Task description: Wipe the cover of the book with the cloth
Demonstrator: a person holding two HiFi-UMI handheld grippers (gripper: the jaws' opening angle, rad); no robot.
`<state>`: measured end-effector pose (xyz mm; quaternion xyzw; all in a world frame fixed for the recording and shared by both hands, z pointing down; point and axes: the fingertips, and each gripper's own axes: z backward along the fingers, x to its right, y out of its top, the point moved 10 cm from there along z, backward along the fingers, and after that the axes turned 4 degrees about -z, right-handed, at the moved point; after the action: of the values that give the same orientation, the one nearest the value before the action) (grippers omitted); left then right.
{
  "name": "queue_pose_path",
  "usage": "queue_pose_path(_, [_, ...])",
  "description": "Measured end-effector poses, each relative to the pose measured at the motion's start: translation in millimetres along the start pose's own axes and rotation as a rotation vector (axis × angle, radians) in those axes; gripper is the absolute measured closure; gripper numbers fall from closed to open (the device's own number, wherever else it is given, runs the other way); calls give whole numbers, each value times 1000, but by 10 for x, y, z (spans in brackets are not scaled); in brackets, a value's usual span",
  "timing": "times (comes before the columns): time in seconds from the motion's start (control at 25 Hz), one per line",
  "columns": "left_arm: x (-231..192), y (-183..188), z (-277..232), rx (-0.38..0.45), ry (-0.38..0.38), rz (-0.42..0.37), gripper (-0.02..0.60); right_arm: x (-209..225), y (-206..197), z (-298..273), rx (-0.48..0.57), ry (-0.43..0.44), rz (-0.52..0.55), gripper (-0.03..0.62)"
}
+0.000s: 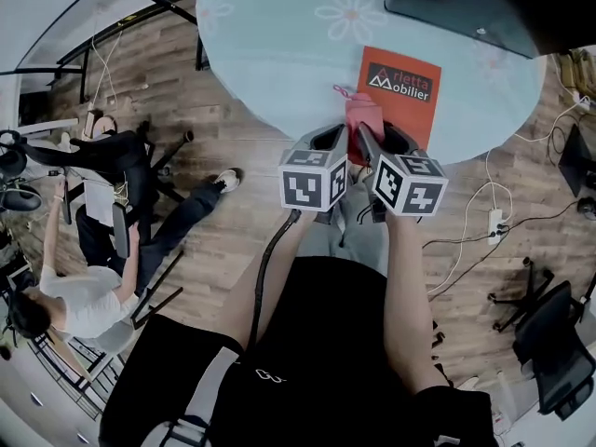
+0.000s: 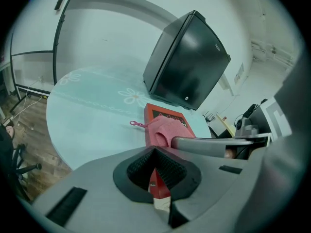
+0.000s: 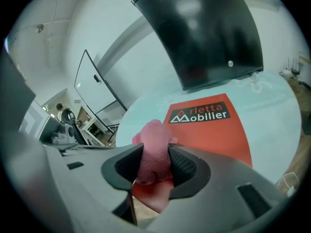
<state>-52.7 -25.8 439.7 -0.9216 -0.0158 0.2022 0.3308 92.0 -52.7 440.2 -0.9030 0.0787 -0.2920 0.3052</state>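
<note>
A red book (image 1: 402,87) with white print lies at the near edge of the round pale-blue table (image 1: 270,63). A pink cloth (image 1: 362,116) rests on the book's near left part. My right gripper (image 1: 384,140) is shut on the cloth; in the right gripper view the cloth (image 3: 152,149) fills the jaws (image 3: 154,166) above the red cover (image 3: 214,132). My left gripper (image 1: 328,141) sits right beside it at the book's near left edge. In the left gripper view its jaws (image 2: 156,171) pinch the book's red edge (image 2: 157,188), with the cloth (image 2: 161,130) just beyond.
A dark monitor (image 1: 466,7) stands at the table's far right, behind the book. A person (image 1: 84,291) sits on a chair on the wooden floor at left. A power strip with cables (image 1: 494,222) and a black chair (image 1: 559,352) are on the right.
</note>
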Motion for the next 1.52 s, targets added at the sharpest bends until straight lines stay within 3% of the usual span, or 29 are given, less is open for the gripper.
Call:
queue_pose_path(1.04, [768,23,-469,-90,-232,-114,569,624,-129,609,73,-200,-96,434])
queue_pose_path(1.4, [817,-30,-453,-84,-270,-92,569,693,-170,798,61,-295,-99,436])
queue_pose_path(1.52, [735,-32,-372,-66,-266,-75,569,606,-86,900,108,-261,-125,436])
